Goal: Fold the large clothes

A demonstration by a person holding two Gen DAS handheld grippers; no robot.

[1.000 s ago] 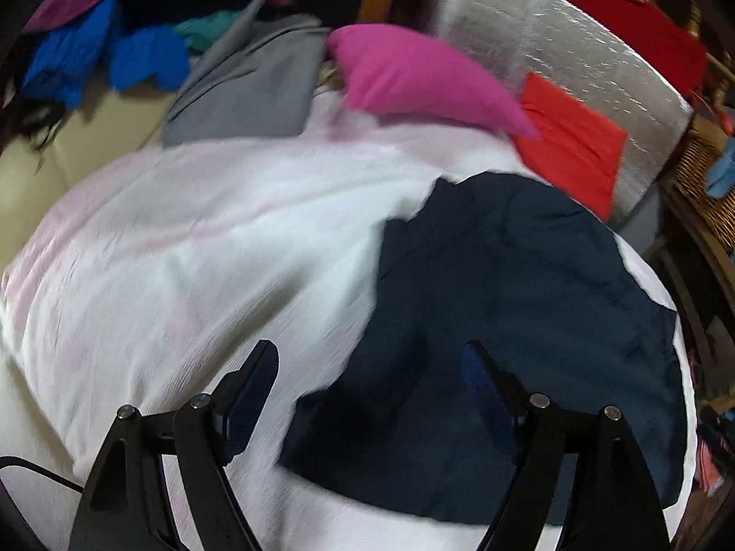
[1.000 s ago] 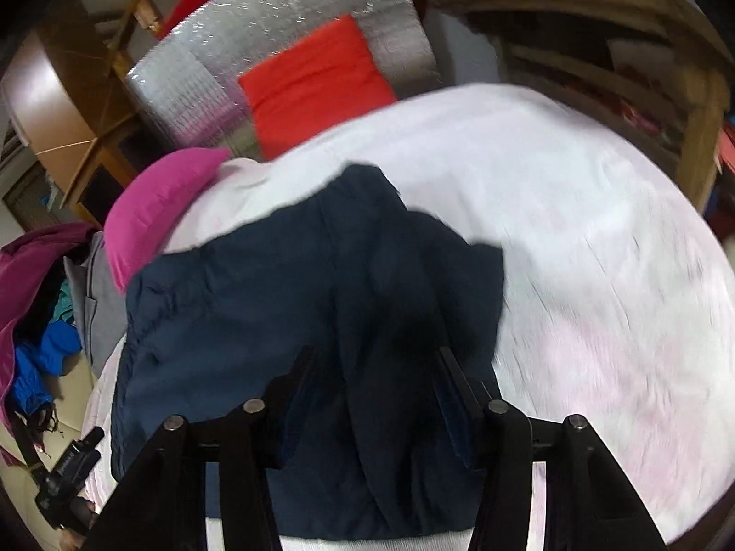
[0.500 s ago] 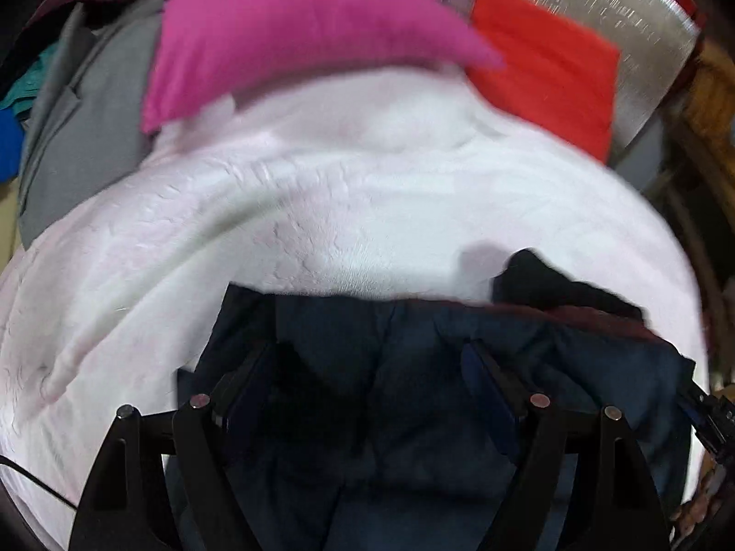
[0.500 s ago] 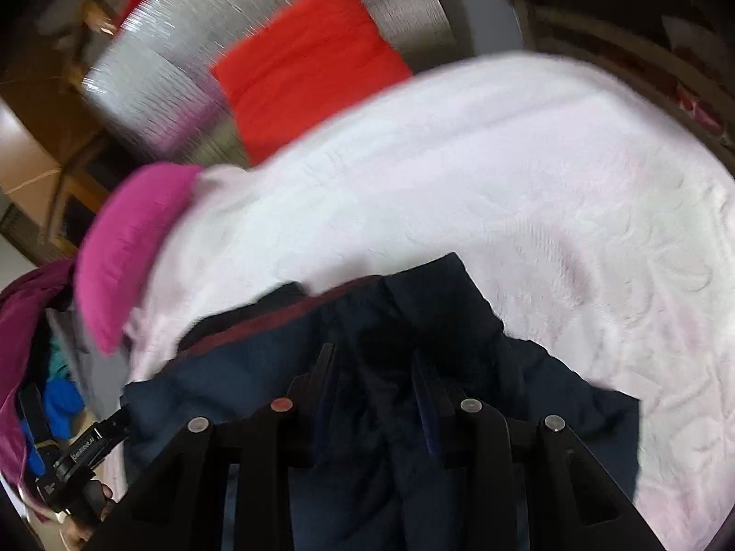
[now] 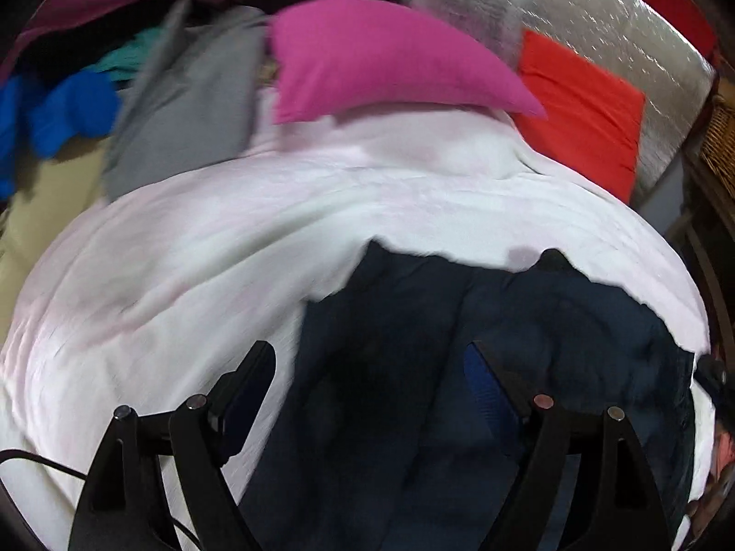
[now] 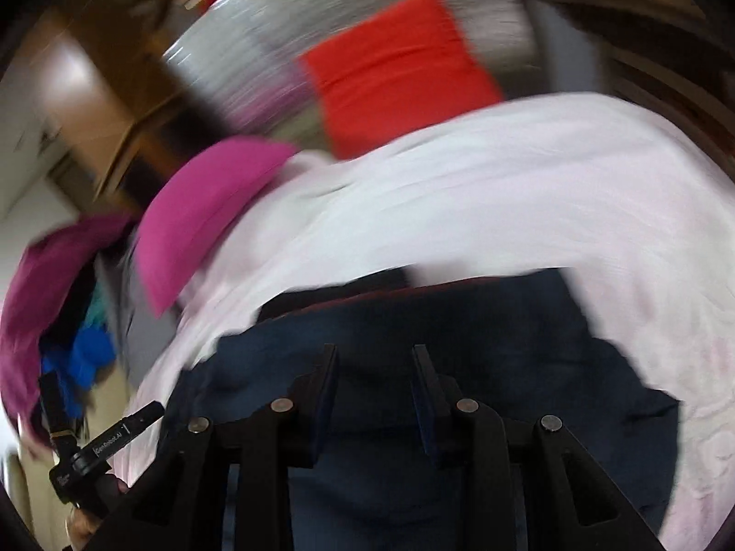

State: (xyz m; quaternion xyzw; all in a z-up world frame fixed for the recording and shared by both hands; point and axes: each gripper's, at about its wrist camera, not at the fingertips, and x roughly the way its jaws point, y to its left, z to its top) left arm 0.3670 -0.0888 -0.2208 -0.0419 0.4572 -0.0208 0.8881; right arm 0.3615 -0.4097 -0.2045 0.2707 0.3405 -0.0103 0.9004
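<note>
A dark navy garment (image 5: 528, 367) lies folded on the white bedcover (image 5: 229, 252); it also shows in the right wrist view (image 6: 459, 344). My left gripper (image 5: 367, 358) is open, held just above the garment's left part, with the left finger over the white cover. My right gripper (image 6: 374, 358) hangs over the garment's near part with its jaws partly apart and nothing clearly between them. The left gripper's body shows at the lower left of the right wrist view (image 6: 105, 441). Both views are blurred.
A pink pillow (image 5: 381, 59) lies at the far side of the bed, a grey garment (image 5: 183, 105) and blue clothes (image 5: 59, 115) to its left. An orange-red cloth (image 5: 583, 110) rests against a silver foil panel (image 5: 597, 14). Wooden furniture (image 6: 92, 82) stands behind.
Both grippers moved toward the garment, then drew back a little. The garment now lies folded shorter, its far edge nearer to me. The right jaws narrowed, then parted slightly.
</note>
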